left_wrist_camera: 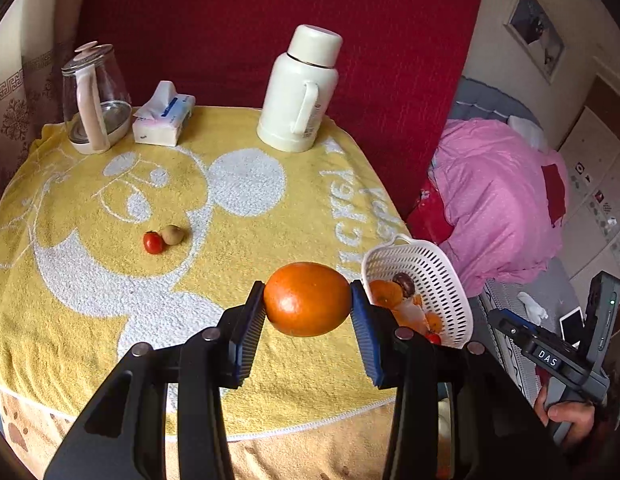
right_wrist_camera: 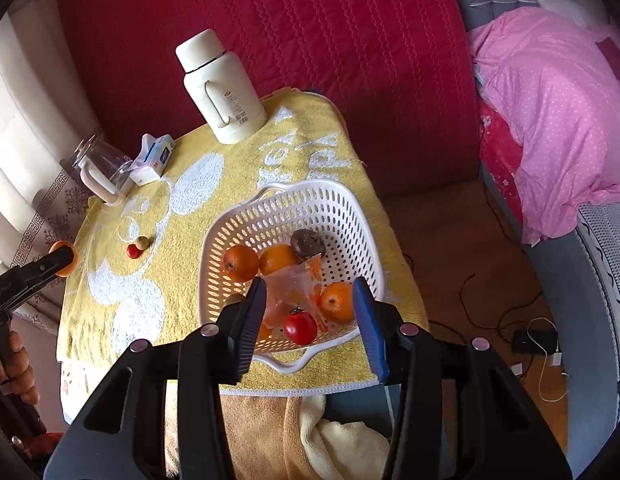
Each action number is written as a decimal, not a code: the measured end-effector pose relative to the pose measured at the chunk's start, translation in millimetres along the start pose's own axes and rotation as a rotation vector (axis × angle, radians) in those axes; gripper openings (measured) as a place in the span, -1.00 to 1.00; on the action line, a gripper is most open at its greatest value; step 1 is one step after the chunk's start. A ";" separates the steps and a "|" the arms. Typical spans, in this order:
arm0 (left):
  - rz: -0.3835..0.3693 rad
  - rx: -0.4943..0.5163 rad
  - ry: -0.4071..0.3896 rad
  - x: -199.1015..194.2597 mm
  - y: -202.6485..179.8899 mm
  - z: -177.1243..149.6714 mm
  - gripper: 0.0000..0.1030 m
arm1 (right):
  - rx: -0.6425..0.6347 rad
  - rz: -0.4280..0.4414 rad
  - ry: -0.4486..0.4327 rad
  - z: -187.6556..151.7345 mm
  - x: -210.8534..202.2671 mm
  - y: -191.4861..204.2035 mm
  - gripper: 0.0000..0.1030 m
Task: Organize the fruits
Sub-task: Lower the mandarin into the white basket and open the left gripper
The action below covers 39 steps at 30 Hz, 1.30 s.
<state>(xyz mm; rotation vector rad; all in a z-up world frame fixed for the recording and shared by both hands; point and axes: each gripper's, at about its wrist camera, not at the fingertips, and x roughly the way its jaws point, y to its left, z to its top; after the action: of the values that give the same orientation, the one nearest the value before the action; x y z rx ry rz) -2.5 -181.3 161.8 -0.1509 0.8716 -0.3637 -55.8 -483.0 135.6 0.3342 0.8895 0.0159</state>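
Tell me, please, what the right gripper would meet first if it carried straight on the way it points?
Probably the clear plastic bag lying among the fruit in the white basket; the right gripper stands open above it, though depth is unclear.

**Behind the fruit**

A cream thermos flask (left_wrist_camera: 299,92) stood at the far edge of the yellow towel (left_wrist_camera: 89,320). Far left sat a glass kettle (left_wrist_camera: 95,100), with a tissue pack (left_wrist_camera: 164,118) just beside it. A pink quilt (left_wrist_camera: 498,196) lay heaped off to the right.
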 end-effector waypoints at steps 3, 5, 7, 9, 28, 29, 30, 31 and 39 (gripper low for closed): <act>-0.037 0.044 0.018 9.7 -18.9 -1.0 -0.17 | 0.011 -0.017 -0.018 -1.7 -8.5 -6.8 -0.11; -0.067 0.078 0.027 15.8 -31.9 -2.2 -0.17 | 0.015 -0.027 -0.030 -2.9 -13.7 -10.0 -0.11; -0.091 0.108 0.037 21.6 -43.9 -3.3 -0.17 | 0.020 -0.038 -0.039 -4.5 -18.8 -13.8 -0.11; -0.113 0.132 0.047 27.4 -54.3 -3.7 -0.17 | 0.028 -0.046 -0.044 -5.8 -22.3 -17.9 -0.11; -0.218 0.251 0.128 70.3 -113.0 -12.4 -0.07 | 0.064 -0.069 -0.046 -12.2 -29.4 -38.2 -0.11; -0.220 0.254 0.125 70.5 -114.0 -12.6 0.11 | 0.063 -0.068 -0.045 -11.9 -28.7 -38.3 -0.11; -0.216 0.256 0.118 69.9 -113.9 -12.7 0.23 | 0.063 -0.066 -0.045 -11.3 -28.3 -38.3 -0.11; -0.212 0.256 0.113 69.4 -113.7 -12.8 0.23 | 0.062 -0.065 -0.044 -10.4 -27.8 -38.8 -0.11; -0.143 0.163 0.090 62.7 -82.6 -7.4 0.23 | 0.047 -0.033 -0.029 -5.8 -16.2 -31.6 -0.11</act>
<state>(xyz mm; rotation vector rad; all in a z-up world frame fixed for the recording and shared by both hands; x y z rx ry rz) 8.0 -281.2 134.7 -0.0464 0.9185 -0.5773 -74.4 -513.8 135.3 0.3629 0.8674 -0.0403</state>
